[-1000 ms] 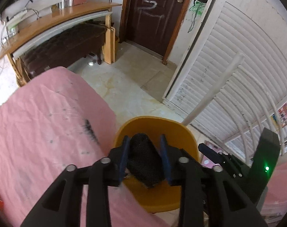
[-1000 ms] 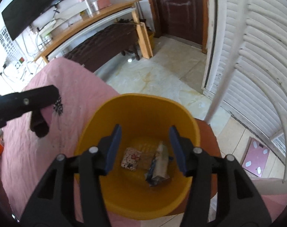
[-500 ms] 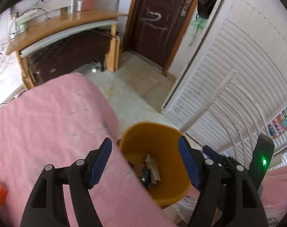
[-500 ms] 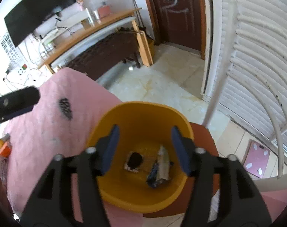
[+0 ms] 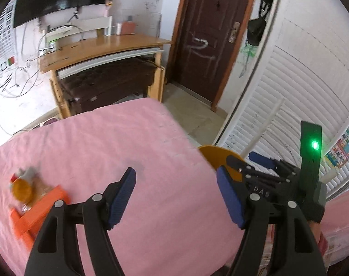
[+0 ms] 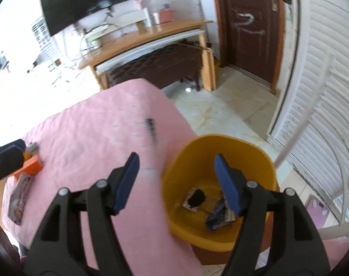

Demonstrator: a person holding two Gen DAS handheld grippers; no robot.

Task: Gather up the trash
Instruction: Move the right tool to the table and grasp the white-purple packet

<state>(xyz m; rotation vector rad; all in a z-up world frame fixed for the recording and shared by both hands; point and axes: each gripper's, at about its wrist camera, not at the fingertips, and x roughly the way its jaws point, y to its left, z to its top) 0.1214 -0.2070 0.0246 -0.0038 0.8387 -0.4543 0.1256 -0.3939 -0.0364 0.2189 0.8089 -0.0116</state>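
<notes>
A yellow bin (image 6: pixel 222 161) stands beside the pink-covered bed; its rim shows in the left wrist view (image 5: pixel 211 156). In it lie a black mesh piece (image 6: pixel 196 199), a patterned wrapper under it and a dark crumpled wrapper (image 6: pixel 218 216). My left gripper (image 5: pixel 175 197) is open and empty over the pink sheet (image 5: pixel 105 142), left of the bin. My right gripper (image 6: pixel 176 184) is open and empty above the bin's near left rim; it also shows in the left wrist view (image 5: pixel 261 161). A dark smudge-like piece (image 6: pixel 150 126) lies on the sheet.
At the left of the bed sit an orange box (image 5: pixel 38 209) with a round amber-lidded item (image 5: pixel 21 189); a flat packet (image 6: pixel 19 202) lies near it. A wooden desk (image 5: pixel 100 48), a brown door (image 5: pixel 208 36) and white louvred doors (image 5: pixel 300 87) stand beyond.
My left gripper opened and let the black mesh piece fall into the bin, then swung left and back over the bed. My right gripper pulled back and left from the bin.
</notes>
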